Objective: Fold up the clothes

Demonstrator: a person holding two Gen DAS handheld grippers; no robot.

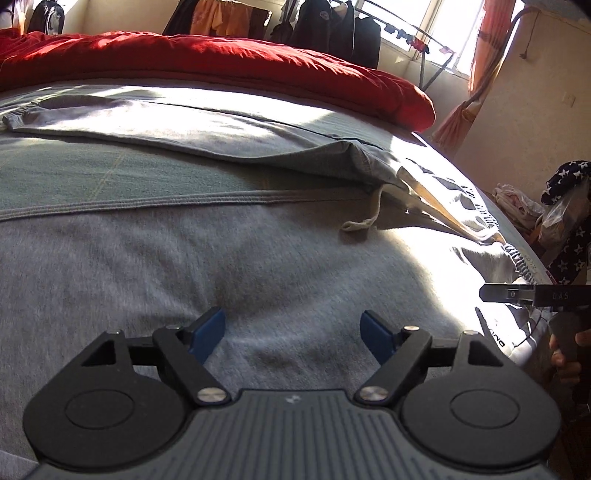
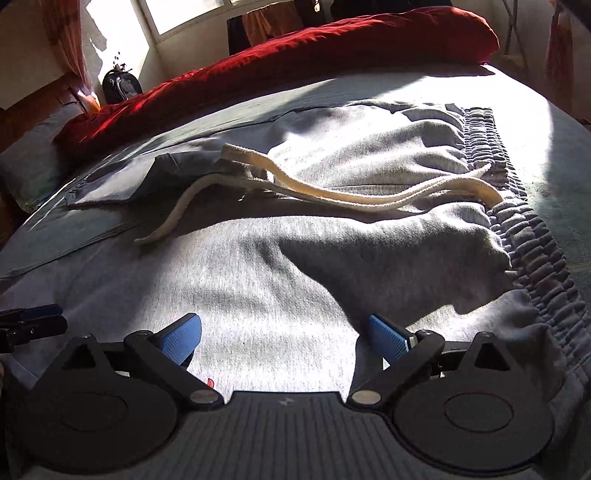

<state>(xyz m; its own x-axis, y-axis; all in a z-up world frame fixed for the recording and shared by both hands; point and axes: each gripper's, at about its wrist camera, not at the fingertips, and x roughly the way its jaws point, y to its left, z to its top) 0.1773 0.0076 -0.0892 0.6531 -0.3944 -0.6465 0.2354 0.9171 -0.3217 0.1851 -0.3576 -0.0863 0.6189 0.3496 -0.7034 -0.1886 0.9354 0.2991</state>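
Hovering low over the grey fleece sweatpants (image 1: 258, 258) at the bottom centre of the left wrist view, the left tongs (image 1: 294, 332) are released, their blue pads spread wide with nothing between them. At the bottom centre of the right wrist view the right tongs (image 2: 285, 338) are likewise released over the same garment, blue pads apart. The right tongs also show at the right edge of the left view, held in a hand (image 1: 567, 354); the left tongs poke in at the lower left edge of the right view.

The sweatpants lie spread on the bed's grey-green sheet (image 2: 561, 173), filling the middle of both views. Their gathered elastic waistband (image 2: 532, 236) runs down the right side of the right view. Two cream flat drawstrings (image 2: 332, 192) trail from it across the fabric toward centre left, lying in the way of a smooth surface. A fold of the fabric is humped up in centre right, casting a dark shadow.

Beyond, a rumpled red quilt (image 1: 221, 62) crosses the top of both views. Dark clothes hang on a drying rack (image 1: 340, 29) at the top centre of the left view, beside orange curtains (image 1: 487, 48) at the upper right. A star-patterned dark cloth (image 1: 569, 240) sits at the right edge.
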